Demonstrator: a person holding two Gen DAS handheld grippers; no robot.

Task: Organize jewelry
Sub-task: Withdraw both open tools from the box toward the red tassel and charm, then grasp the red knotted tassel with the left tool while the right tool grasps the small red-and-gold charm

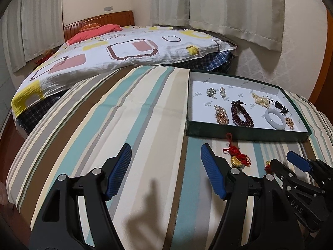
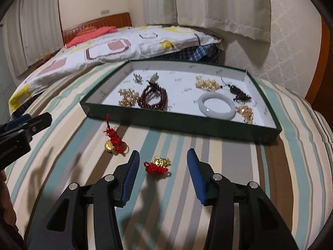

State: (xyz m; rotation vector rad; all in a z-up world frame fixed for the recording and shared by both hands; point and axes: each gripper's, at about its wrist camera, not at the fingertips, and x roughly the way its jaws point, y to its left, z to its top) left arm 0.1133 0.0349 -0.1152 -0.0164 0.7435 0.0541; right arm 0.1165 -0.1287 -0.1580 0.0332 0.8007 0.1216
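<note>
Presently my right gripper (image 2: 161,164) stands released around the near red-and-gold charm (image 2: 157,164); my left gripper (image 1: 166,166), also released, grasps nothing. Risk: closing on loose knotted cord could let the charm slip. Farther off, the green tray (image 2: 187,123) holds a white bangle (image 2: 217,105), dark red beads (image 2: 155,99) and gold pieces.
</note>
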